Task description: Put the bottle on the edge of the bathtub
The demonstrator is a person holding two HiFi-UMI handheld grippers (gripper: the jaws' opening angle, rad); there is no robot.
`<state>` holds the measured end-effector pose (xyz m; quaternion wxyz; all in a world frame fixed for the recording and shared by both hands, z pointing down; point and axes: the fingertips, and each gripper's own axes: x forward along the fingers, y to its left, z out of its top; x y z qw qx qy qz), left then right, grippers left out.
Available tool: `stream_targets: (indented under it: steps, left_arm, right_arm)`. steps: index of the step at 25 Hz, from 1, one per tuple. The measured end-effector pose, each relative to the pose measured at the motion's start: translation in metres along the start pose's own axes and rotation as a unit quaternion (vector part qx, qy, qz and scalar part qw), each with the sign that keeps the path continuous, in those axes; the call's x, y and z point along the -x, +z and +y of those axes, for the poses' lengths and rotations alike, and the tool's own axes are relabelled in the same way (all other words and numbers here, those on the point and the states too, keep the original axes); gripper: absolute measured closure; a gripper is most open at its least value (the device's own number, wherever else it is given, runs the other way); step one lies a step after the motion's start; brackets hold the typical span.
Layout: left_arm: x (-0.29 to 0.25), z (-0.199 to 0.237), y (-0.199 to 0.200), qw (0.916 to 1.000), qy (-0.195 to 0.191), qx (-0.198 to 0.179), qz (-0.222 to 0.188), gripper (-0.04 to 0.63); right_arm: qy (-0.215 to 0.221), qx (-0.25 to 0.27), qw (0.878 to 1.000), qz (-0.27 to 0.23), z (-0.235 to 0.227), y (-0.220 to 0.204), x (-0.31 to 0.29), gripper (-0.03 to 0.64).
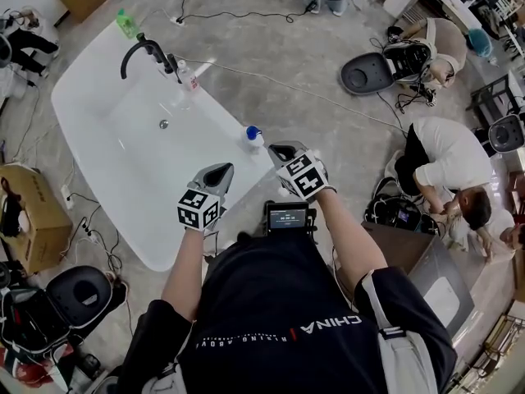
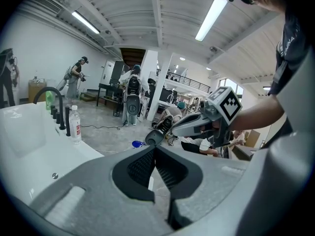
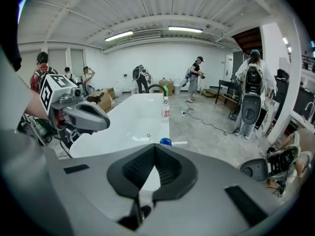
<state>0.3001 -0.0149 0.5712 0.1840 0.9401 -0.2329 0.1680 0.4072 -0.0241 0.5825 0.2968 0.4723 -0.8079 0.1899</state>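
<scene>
A small white bottle with a blue cap (image 1: 253, 136) stands on the near right rim of the white bathtub (image 1: 98, 97). Its blue cap (image 3: 165, 141) shows just past my right jaws, and again as the blue cap (image 2: 138, 144) in the left gripper view. My right gripper (image 1: 281, 148) is shut and empty, a little right of the bottle and apart from it. My left gripper (image 1: 220, 171) hangs over the tub's near rim, left of the bottle, also shut with nothing held. Each gripper view shows its own jaw tips meeting.
A black faucet (image 1: 143, 52) rises at the far rim, with a red-labelled water bottle (image 1: 188, 75) beside it and a green bottle (image 1: 125, 23) behind. Cables cross the floor. People crouch at the right (image 1: 443, 154). A cardboard box (image 1: 29, 216) sits at the left.
</scene>
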Motion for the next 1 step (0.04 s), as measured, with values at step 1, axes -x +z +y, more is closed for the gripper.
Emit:
stream_targets:
  steps: [1]
  left_arm:
    - [-0.0007, -0.0059, -0.0009, 1.0, 0.001, 0.0, 0.0, 0.586]
  right_arm:
    - [0.001, 0.0, 1.0, 0.0, -0.0005, -0.0034, 0.0049, 0.607]
